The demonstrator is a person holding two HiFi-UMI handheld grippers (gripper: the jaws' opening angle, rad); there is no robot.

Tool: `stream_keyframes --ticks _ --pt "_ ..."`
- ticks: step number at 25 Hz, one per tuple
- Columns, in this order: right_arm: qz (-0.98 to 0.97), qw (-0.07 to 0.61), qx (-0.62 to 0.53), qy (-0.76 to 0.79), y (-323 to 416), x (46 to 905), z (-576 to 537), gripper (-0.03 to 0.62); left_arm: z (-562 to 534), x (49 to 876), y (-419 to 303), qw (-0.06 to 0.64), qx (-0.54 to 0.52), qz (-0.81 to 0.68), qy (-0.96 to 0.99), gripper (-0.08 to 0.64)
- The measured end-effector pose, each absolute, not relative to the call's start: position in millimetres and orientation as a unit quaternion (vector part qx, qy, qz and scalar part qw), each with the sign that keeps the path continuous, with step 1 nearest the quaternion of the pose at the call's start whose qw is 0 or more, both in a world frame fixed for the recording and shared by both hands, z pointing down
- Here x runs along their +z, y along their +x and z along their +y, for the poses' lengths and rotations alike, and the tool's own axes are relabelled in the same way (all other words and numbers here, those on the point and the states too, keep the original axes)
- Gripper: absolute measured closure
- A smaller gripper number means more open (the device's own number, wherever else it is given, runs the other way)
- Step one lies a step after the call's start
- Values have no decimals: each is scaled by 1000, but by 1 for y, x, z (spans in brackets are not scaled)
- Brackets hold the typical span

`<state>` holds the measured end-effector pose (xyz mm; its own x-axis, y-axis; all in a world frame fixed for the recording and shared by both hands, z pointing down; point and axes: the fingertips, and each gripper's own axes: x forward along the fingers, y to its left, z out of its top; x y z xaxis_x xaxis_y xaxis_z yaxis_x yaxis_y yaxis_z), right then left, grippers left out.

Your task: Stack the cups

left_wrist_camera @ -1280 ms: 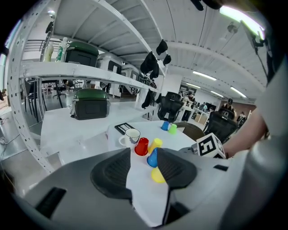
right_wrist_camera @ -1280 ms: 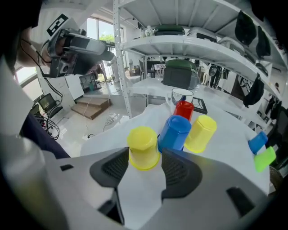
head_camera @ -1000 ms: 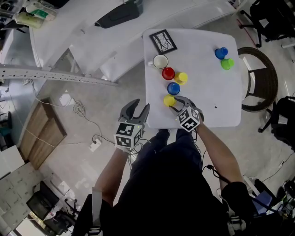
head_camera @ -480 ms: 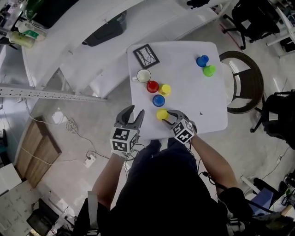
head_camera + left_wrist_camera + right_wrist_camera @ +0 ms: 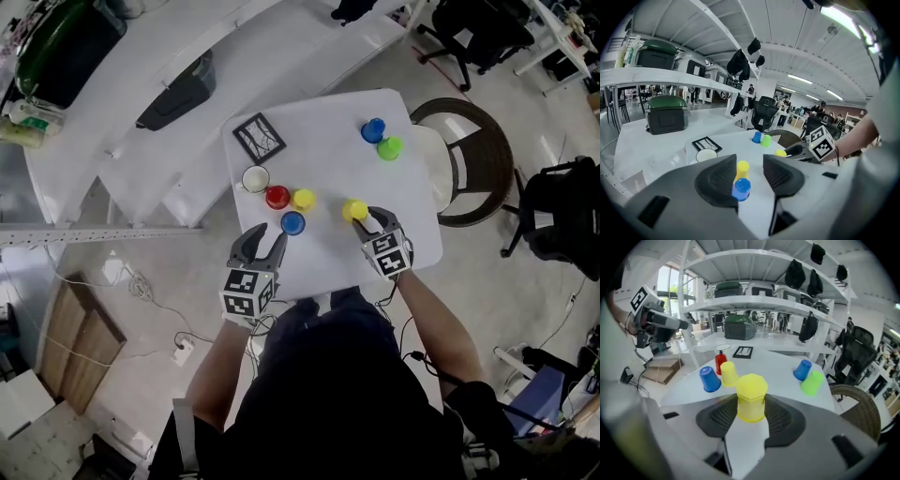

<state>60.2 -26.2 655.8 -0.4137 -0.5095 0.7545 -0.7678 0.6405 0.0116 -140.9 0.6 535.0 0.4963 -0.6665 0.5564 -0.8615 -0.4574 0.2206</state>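
Where the right gripper point(image 5: 751, 420) closes, its two pads press on the sides of one held yellow cup point(image 5: 751, 394), which stands mouth down between them; the jaws have just been closing onto it. Whether the cup's rim is clear of the table point(image 5: 328, 267) cannot be told. Seen from the head, this cup is over the table's right-middle, apart from all the others.

The left gripper point(image 5: 749, 176) is released, jaws apart, with nothing gripped. Just ahead of its tips on the table stands the near blue cup point(image 5: 741, 189), not touched by either pad.

Count of coloured cups: six. Yellow, two: the held one and a second yellow cup point(image 5: 742, 167). Blue, two: the near one and a far blue cup point(image 5: 373, 130). Red, one: the red cup point(image 5: 277, 197). Green, one: the green cup point(image 5: 389, 148). All six stand mouth down, so their insides are hidden, and no cup sits on another.

Grouping: the red cup and second yellow cup stand side by side, close together, with the near blue cup just in front of them. The far blue cup and green cup form a pair near the table's far right corner, just beside each other.

Other items on the table: one white mug point(image 5: 255, 178), upright, mouth up, its inside showing only white, just left of the red cup; one framed picture point(image 5: 260, 138) lying flat beyond the mug.
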Motion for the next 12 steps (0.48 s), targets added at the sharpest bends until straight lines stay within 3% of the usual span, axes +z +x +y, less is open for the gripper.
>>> stream_keyframes --ticks 12 --pt "-782 353 190 478 176 657 -107 416 -22 543 -88 258 209 -465 821 383"
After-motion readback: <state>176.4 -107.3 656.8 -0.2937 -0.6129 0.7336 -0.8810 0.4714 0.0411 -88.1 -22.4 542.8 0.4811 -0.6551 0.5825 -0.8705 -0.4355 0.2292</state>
